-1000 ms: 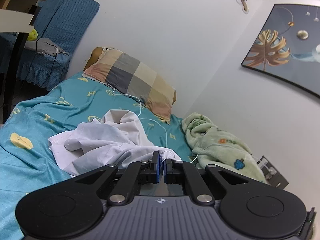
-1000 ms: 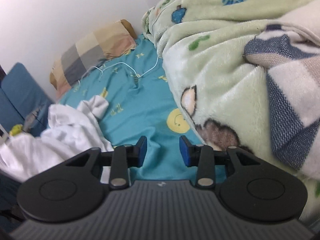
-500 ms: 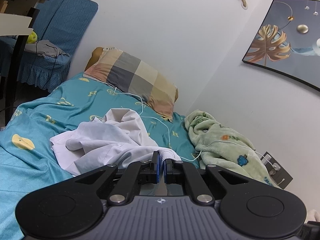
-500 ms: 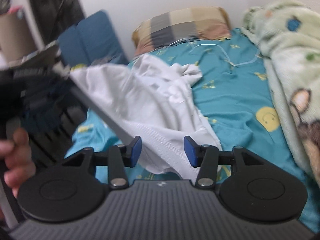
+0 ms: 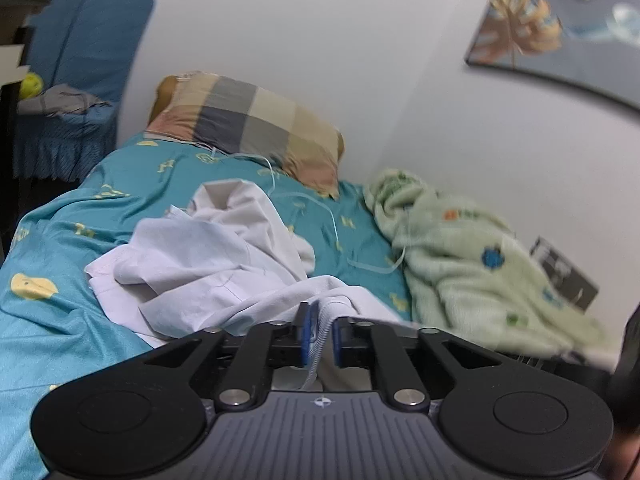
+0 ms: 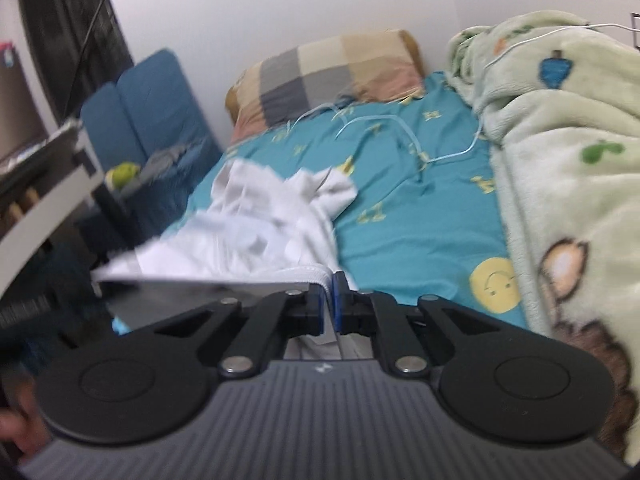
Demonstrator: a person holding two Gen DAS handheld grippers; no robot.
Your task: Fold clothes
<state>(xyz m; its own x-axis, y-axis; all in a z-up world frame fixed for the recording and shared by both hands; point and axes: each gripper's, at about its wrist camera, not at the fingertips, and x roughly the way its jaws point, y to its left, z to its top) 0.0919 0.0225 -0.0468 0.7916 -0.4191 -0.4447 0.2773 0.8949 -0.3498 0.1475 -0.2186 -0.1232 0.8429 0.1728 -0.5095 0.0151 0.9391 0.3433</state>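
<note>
- White cloth, a crumpled garment (image 5: 208, 256), lies heaped on the teal bedsheet (image 5: 60, 328) just ahead of both grippers.
- No brand or label reads clearly; the sheet's yellow marks are too blurred to make out.
- Left gripper (image 5: 320, 334): jaws are opening, the garment's ribbed hem hanging between the blue pads, touching the left one.
- Right gripper (image 6: 328, 306): jaws pressed together, pinching a stitched edge of the garment, which stretches away to its left.
</note>
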